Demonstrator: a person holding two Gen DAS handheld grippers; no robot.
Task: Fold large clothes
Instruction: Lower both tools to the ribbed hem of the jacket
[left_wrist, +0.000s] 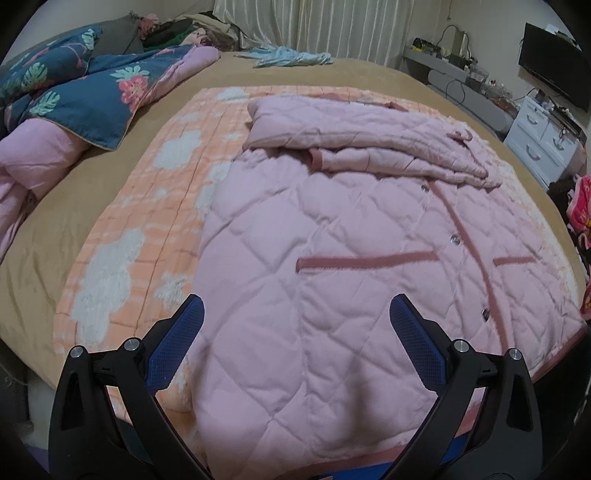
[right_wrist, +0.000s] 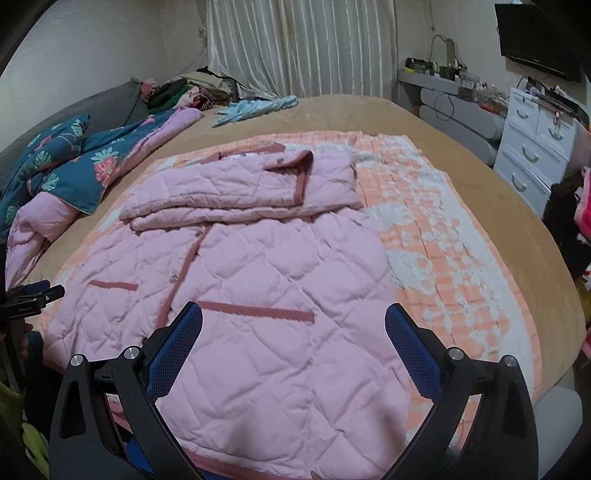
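A pink quilted jacket (left_wrist: 332, 258) with dark pink trim and snap buttons lies flat on an orange and white checked blanket (left_wrist: 140, 229) on the bed. Its sleeves are folded across the chest at the far end (left_wrist: 369, 144). My left gripper (left_wrist: 295, 317) is open and empty, hovering over the jacket's near hem on the left half. The jacket also shows in the right wrist view (right_wrist: 266, 266), with the folded sleeves (right_wrist: 243, 188) at the far end. My right gripper (right_wrist: 293, 321) is open and empty over the hem's right half. The left gripper's tip (right_wrist: 33, 295) shows at the far left.
A blue floral quilt with pink lining (left_wrist: 66, 107) is bunched at the left of the tan bed (left_wrist: 369, 74). A light blue garment (left_wrist: 291, 57) lies at the far side. White drawers (right_wrist: 535, 147) and a cluttered shelf stand to the right. Clothes are piled by the curtain.
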